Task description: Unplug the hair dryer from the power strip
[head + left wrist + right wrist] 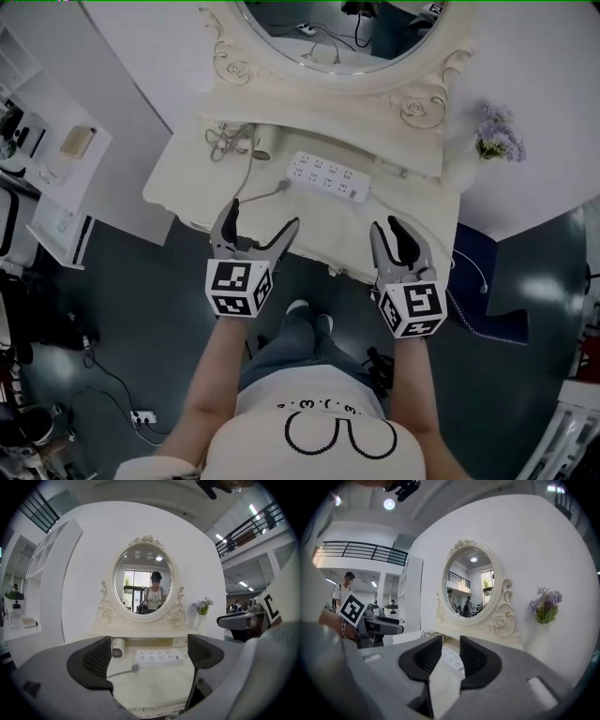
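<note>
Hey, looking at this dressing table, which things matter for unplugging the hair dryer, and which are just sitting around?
For the job:
hair dryer
its cord and plug
power strip

Just lying about:
mirror
purple flowers

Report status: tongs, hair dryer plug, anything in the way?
Left tongs open, empty; right tongs open, empty. Hair dryer plug out of power strip, lying loose on table. Nothing blocking.
</note>
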